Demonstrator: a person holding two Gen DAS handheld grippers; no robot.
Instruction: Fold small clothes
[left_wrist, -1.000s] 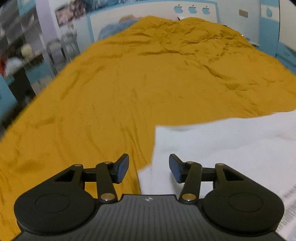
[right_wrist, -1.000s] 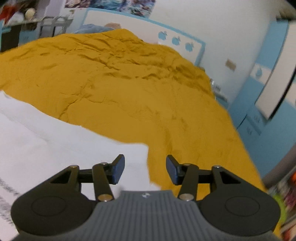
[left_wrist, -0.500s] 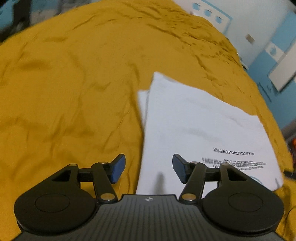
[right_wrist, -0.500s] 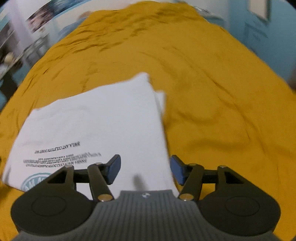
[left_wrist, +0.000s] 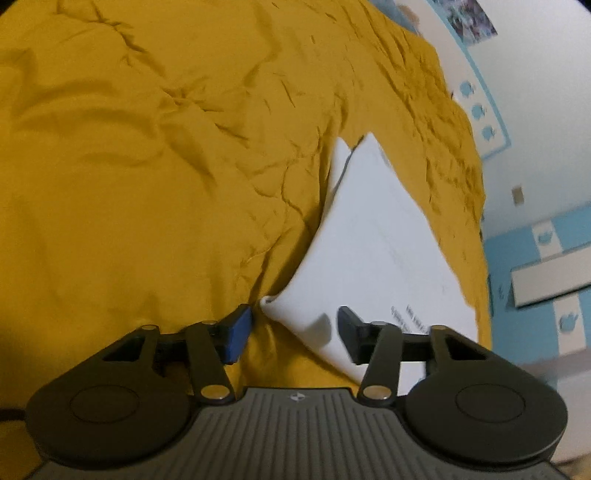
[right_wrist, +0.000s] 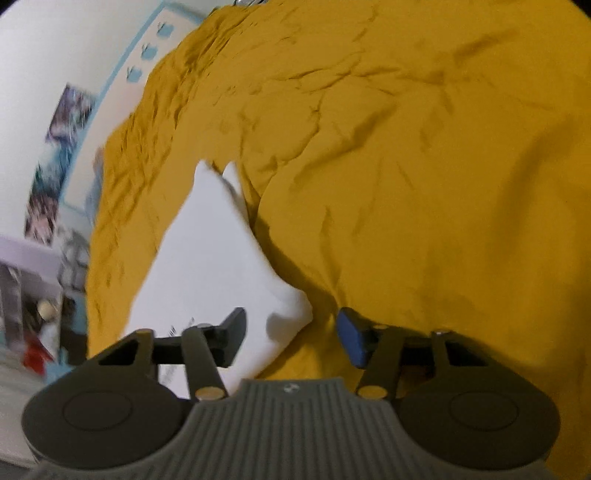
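Note:
A white folded shirt (left_wrist: 373, 240) with black printed text lies flat on a mustard-yellow bedcover (left_wrist: 147, 166). My left gripper (left_wrist: 294, 334) is open, low over the bed, with a near corner of the shirt between its fingers. In the right wrist view the same shirt (right_wrist: 207, 258) lies on the bedcover (right_wrist: 424, 166). My right gripper (right_wrist: 291, 334) is open, with another near corner of the shirt between its fingers. Neither gripper holds the cloth.
A white wall with a blue-edged headboard (left_wrist: 484, 122) and posters stands beyond the bed. Blue and white cabinets (left_wrist: 546, 280) stand on the right of the left wrist view. Cluttered shelves (right_wrist: 40, 295) stand at the left of the right wrist view.
Both grippers have dropped lower and swung out to opposite near corners of the shirt. Each has turned inward, so the shirt now runs diagonally away in both views. Both stayed open.

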